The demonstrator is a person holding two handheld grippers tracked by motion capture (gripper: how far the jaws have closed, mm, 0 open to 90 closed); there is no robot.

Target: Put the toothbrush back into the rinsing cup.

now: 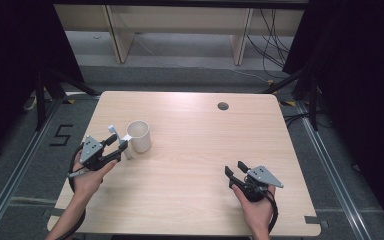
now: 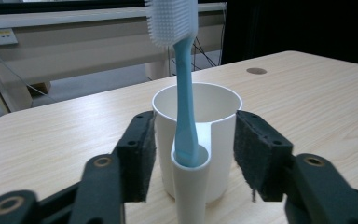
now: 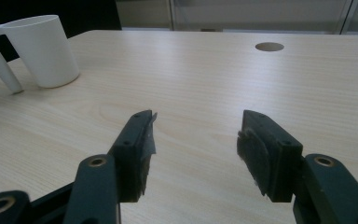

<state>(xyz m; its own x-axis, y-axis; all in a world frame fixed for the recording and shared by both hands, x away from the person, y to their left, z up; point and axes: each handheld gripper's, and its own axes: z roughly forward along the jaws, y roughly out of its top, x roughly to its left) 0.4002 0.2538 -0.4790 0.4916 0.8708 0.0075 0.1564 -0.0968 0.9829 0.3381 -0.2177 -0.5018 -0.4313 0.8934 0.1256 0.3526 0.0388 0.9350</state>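
Observation:
A white cup (image 1: pixel 140 136) stands on the left part of the table, with a narrow side tube (image 2: pixel 190 186) on its near wall. A light blue toothbrush (image 2: pixel 185 93) stands upright in that tube, white bristles at the top. My left gripper (image 2: pixel 198 158) is open, one pad (image 2: pixel 140 158) on each side of the tube and cup front, apart from the brush handle. In the high view the left gripper (image 1: pixel 119 145) sits just left of the cup. My right gripper (image 1: pixel 235 168) hovers open over bare wood at the front right, nothing between its pads (image 3: pixel 256 154). The cup (image 3: pixel 42 51) lies far left of it.
The wooden table (image 1: pixel 195 165) has a round cable hole (image 1: pixel 223 106) near its far edge. Dark curtains hang at both sides. Wooden furniture legs and loose cables stand on the floor beyond the table.

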